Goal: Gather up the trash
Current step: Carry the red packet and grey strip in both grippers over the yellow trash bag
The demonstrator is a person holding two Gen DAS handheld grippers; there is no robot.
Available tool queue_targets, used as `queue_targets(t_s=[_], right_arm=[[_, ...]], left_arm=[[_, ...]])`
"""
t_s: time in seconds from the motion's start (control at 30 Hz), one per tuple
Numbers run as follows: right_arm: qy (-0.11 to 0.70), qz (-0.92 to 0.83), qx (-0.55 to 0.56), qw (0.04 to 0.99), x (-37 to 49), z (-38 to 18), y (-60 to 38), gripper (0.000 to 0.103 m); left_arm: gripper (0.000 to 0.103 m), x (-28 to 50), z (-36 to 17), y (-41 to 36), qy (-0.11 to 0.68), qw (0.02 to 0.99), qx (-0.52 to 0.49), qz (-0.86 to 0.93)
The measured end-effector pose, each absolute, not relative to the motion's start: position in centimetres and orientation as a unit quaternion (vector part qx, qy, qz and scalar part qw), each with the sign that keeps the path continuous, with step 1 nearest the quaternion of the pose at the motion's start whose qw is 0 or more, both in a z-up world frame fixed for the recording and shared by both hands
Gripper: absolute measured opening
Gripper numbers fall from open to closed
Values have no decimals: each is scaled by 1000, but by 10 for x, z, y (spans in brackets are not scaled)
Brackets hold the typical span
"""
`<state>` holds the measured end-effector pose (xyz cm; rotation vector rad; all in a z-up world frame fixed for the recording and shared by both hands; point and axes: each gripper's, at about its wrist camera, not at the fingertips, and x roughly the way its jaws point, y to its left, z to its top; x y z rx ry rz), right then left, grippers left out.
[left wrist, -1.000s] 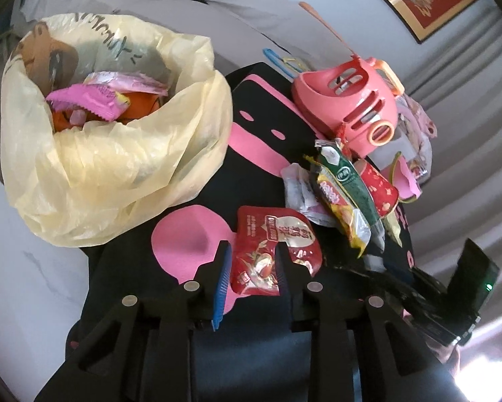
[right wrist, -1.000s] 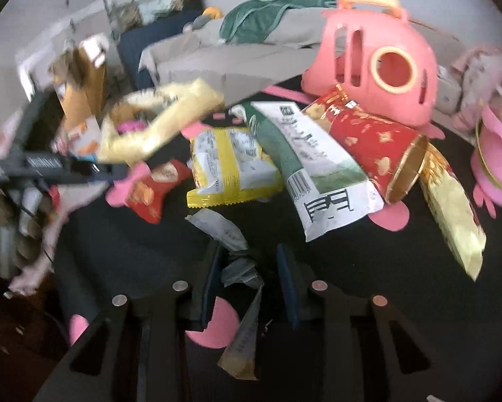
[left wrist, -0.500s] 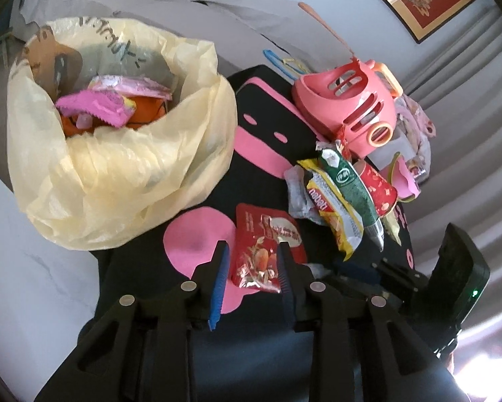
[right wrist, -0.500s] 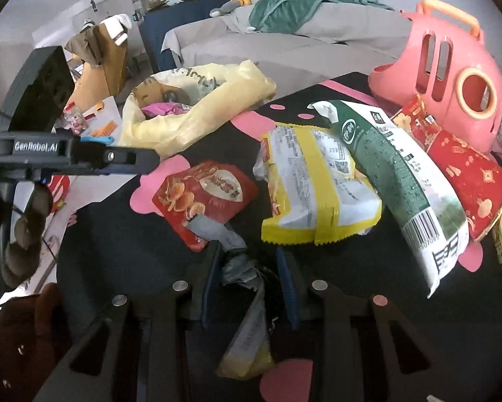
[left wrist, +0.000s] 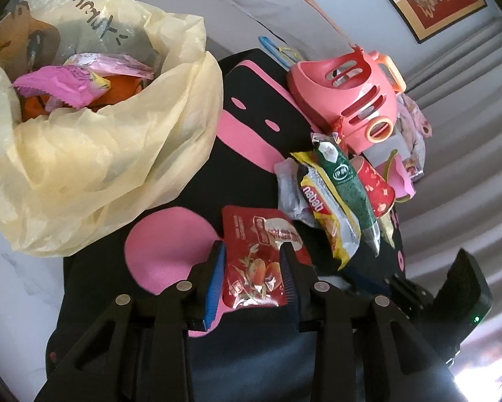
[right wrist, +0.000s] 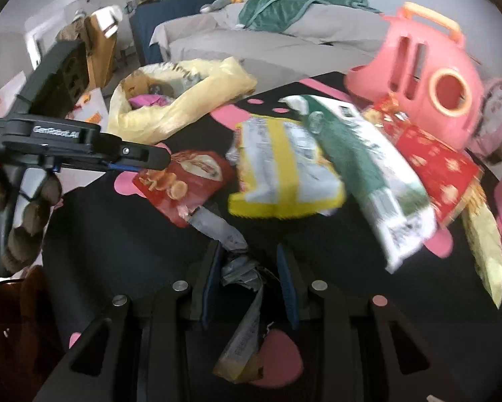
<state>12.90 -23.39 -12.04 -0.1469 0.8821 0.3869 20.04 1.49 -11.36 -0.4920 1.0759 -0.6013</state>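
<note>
Left gripper [left wrist: 252,261]: jaws set narrowly either side of the near end of a red snack packet [left wrist: 261,251] lying on the black-and-pink cloth [left wrist: 251,100]; actual contact cannot be confirmed. Only the left wrist view looks into the yellow plastic bag [left wrist: 93,154], showing pink wrappers [left wrist: 60,83] inside. Right gripper [right wrist: 251,268]: jaws closed on a crumpled silver wrapper [right wrist: 240,268], visible only in the right wrist view.

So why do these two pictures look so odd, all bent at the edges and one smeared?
Both views are fisheye, so edges curve inside dark corners. Left wrist view: sharp, with white glare at the lower right. Right wrist view: motion blur smears the green-and-white packet and red cup, while the right tool stays crisp.
</note>
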Motion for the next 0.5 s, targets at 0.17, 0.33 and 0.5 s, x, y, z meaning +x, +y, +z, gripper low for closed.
queue_targets(t_s=[0.17, 0.33, 0.5], right_arm=[[422, 147, -45, 894, 116, -119, -267, 30], [422, 136, 3, 896, 110, -123, -291, 33], [415, 136, -15, 900, 107, -122, -285, 38]], left_arm=[[34, 202, -114, 5, 503, 781, -226, -293], [33, 200, -111, -13, 508, 779, -207, -303], [8, 195, -101, -26, 496, 792, -185, -305]])
